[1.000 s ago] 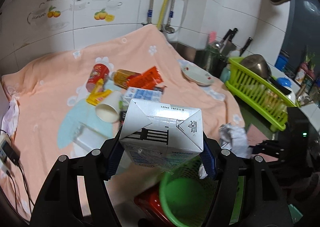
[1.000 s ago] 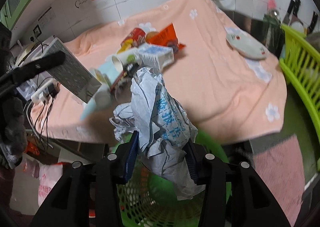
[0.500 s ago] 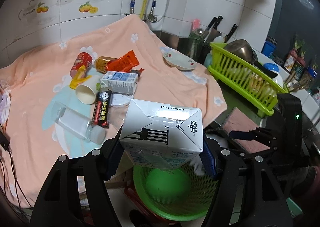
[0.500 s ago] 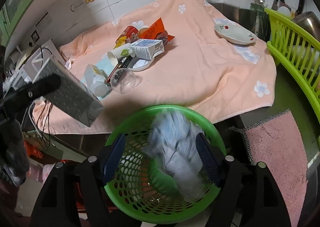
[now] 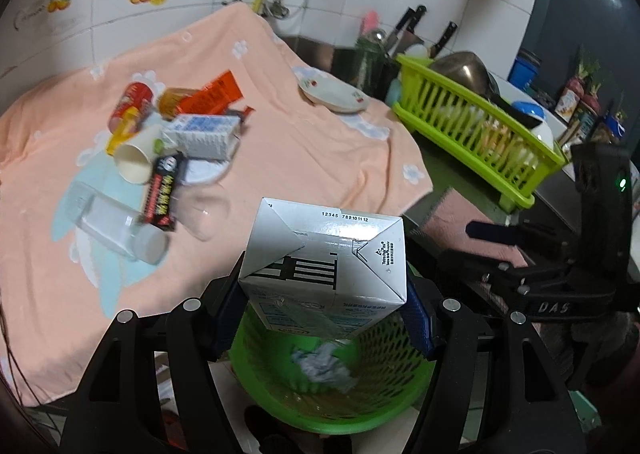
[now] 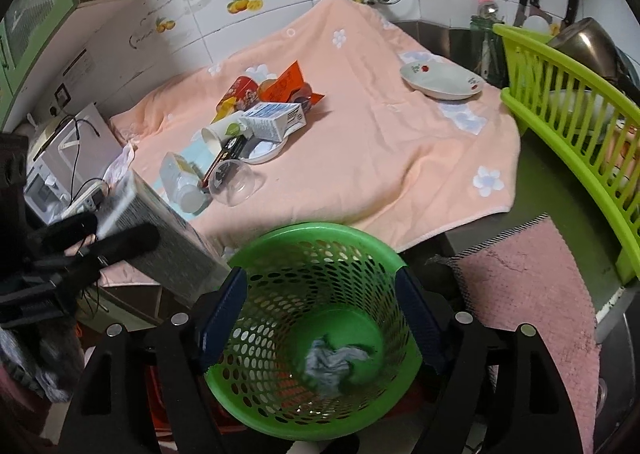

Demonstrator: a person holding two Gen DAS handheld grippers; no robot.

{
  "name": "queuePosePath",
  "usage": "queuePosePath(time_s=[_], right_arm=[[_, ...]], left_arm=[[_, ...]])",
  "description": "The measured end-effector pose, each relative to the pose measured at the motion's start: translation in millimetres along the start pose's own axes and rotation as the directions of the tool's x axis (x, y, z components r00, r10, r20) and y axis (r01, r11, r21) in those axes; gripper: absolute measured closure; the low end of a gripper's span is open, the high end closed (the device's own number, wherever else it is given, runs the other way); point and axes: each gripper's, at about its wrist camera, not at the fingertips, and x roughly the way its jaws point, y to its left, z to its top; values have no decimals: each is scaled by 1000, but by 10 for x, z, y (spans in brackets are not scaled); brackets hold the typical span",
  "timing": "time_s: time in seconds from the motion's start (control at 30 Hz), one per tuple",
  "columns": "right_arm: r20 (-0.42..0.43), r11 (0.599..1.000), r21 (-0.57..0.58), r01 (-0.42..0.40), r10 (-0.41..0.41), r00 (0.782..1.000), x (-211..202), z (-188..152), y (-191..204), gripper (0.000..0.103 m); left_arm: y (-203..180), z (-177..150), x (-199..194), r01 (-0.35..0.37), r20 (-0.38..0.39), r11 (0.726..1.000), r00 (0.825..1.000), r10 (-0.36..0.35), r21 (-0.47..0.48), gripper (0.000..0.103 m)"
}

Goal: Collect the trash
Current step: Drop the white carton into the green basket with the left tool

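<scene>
The left tool (image 5: 324,318) grips a white milk carton (image 5: 326,254) between its pads, held above the green basket (image 6: 280,406) that stands below the worktop's front edge. The right tool (image 6: 320,318) is opening, with nothing between its jaws; one crumpled paper (image 6: 334,364) lies at the basket's bottom. On the worktop's pink cloth (image 6: 380,126) lie one more carton (image 6: 274,120), one paper cup (image 5: 134,160), one clear cup (image 6: 232,182) and one plate (image 6: 440,80).

Black gripper (image 6: 320,318) frames, blue pads (image 6: 222,312), silver screws (white "DAS" lettering).
</scene>
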Motion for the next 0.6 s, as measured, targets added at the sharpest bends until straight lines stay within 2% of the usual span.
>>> queuePosePath(time_s=[0.17,0.23,0.27,0.4,0.6], right_arm=[[9,1000,26,12,-12,1000,-58,-12,-79,30],[13,999,32,17,-17,1000,-74,-17,-93,30],[14,999,37,15,-16,1000,-77,-17,-98,30],[14,999,46,5,-6,1000,-57,1,-94,29],[12,999,26,-23,23,1000,-13,51,21,29]], left_arm=[[-88,-85,160,25,-58,1000,998,-25,3,34],[-108,-106,193,44,-84,999,995,-45,-5,22],[-114,-118,195,51,-87,999,995,-51,-7,21],[-131,-142,178,50,-88,999,995,-50,3,21],[21,-100,57,27,-59,999,998,-29,-40,20]])
